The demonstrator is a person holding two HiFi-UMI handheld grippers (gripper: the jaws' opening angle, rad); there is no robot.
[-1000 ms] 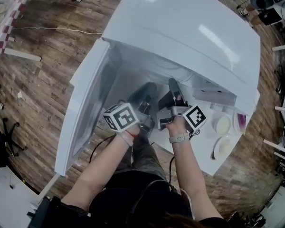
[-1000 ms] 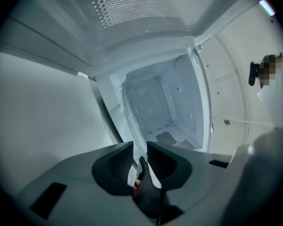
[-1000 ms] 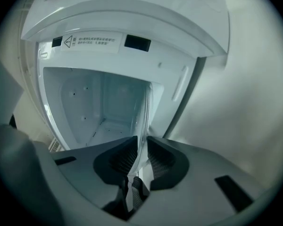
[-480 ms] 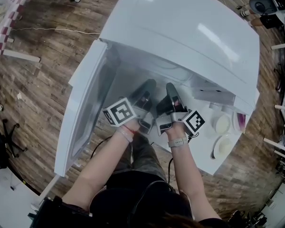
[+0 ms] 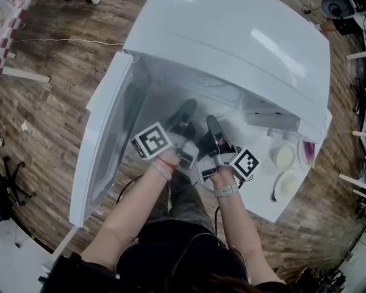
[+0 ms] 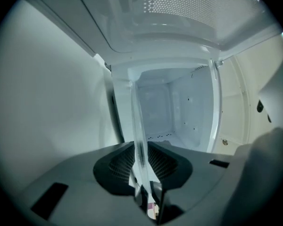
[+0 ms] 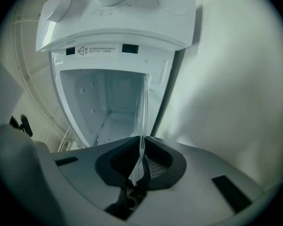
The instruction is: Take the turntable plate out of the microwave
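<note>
The white microwave [image 5: 232, 35] stands with its door [image 5: 104, 139] swung open to the left. A clear glass turntable plate [image 6: 137, 121] shows edge-on at the cavity mouth, held from both sides. My left gripper [image 6: 142, 161] is shut on one rim of it. My right gripper [image 7: 141, 157] has just been closing and is shut on the plate's [image 7: 144, 112] other rim. In the head view both grippers, left [image 5: 186, 112] and right [image 5: 212, 124], point into the opening side by side; the glass itself hardly shows there.
The empty white cavity [image 7: 104, 102] lies ahead, under the control panel [image 7: 118, 13]. On the white table [image 5: 262, 206] to the right sit two round white lids or dishes [image 5: 285, 157] [image 5: 287, 185]. The open door walls off the left side.
Both grippers have drawn back from the cavity toward the person, the right one more. The left gripper's marker cube has rolled a little.
</note>
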